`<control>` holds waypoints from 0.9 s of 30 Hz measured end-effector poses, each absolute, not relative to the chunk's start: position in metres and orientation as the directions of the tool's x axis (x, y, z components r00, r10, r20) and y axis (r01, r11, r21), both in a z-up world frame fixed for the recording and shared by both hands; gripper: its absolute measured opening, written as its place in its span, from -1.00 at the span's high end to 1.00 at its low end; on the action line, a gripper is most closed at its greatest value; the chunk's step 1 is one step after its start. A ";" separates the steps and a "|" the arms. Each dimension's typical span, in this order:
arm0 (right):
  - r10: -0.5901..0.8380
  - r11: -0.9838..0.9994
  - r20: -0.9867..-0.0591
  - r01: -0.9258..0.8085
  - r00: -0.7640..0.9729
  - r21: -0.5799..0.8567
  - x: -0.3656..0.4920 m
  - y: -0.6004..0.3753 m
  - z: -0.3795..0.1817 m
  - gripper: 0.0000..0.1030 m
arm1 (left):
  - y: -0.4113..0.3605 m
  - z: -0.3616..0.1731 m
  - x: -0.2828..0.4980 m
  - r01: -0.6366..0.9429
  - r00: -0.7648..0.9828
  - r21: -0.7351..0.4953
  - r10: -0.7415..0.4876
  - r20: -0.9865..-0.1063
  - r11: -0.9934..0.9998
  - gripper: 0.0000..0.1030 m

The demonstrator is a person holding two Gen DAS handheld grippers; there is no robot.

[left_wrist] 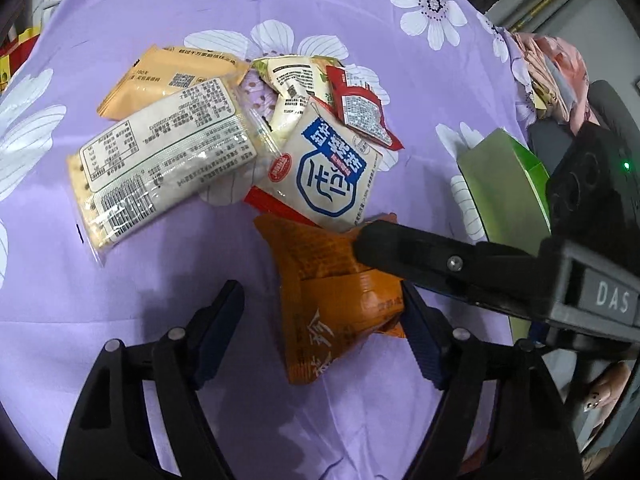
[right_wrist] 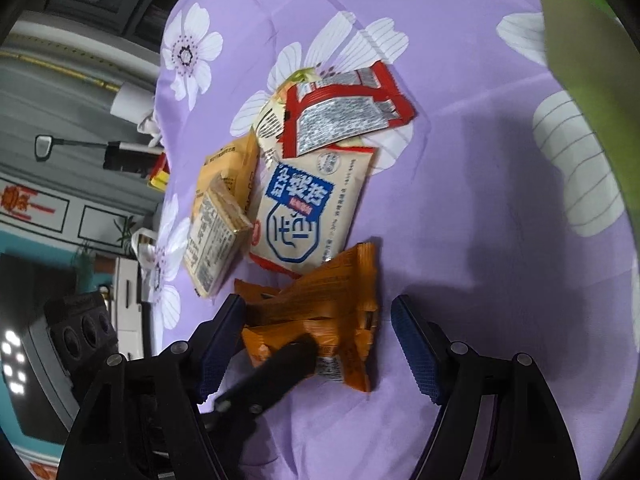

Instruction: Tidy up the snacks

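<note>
A purple cloth (left_wrist: pixel 360 20) printed with white flowers covers the surface I am working over, and the snacks lie heaped on it, with a green box (left_wrist: pixel 504 172) standing off to the heap's side. I take the orange packet (left_wrist: pixel 340 300) as my landmark; it lies at the near edge of the heap, its far corner tucked under a white packet with blue print (left_wrist: pixel 332 168). Beyond that white one sit a red and silver sachet (left_wrist: pixel 360 112), a long clear-wrapped cracker pack (left_wrist: pixel 160 160) and a tan packet (left_wrist: pixel 172 76). Both my tongs tilt steeply down towards the orange packet. The left gripper (left_wrist: pixel 324 300) stands well open astride it: one pad sits just beside the packet's edge, whether touching I cannot tell, and the other is clear of it over bare cloth, so nothing is gripped. The right gripper (right_wrist: pixel 318 320) also stands wide around the same orange packet (right_wrist: pixel 320 312); one pad lies against the crumpled end, the other stays apart from it on the cloth. In the left wrist view, one finger of the right tongs rests on top of the packet.
</note>
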State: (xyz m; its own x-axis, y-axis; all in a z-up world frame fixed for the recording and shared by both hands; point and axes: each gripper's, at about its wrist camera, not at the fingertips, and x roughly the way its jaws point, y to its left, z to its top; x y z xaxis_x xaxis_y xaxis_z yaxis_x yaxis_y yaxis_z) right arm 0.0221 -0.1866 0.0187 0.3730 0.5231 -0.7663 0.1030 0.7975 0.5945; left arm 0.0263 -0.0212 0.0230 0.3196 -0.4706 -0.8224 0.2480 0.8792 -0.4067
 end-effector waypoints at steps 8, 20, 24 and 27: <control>0.519 0.812 -0.771 0.070 0.369 0.580 0.025 -0.173 0.020 -0.41 | -0.025 0.024 0.028 0.270 0.322 -0.416 -0.489 -0.811 0.868 -0.13; 0.524 0.806 -0.757 0.058 0.391 0.589 0.021 -0.169 0.025 -0.30 | -0.027 0.035 0.020 0.281 0.354 -0.427 -0.506 -0.786 0.860 -0.02; 0.503 0.820 -0.751 0.038 0.427 0.571 0.017 -0.166 0.036 -0.30 | -0.030 0.042 0.018 0.301 0.393 -0.412 -0.505 -0.768 0.860 -0.01; 0.481 0.833 -0.741 0.020 0.468 0.553 0.012 -0.165 0.046 -0.30 | -0.031 0.049 0.015 0.322 0.427 -0.402 -0.510 -0.746 0.857 -0.01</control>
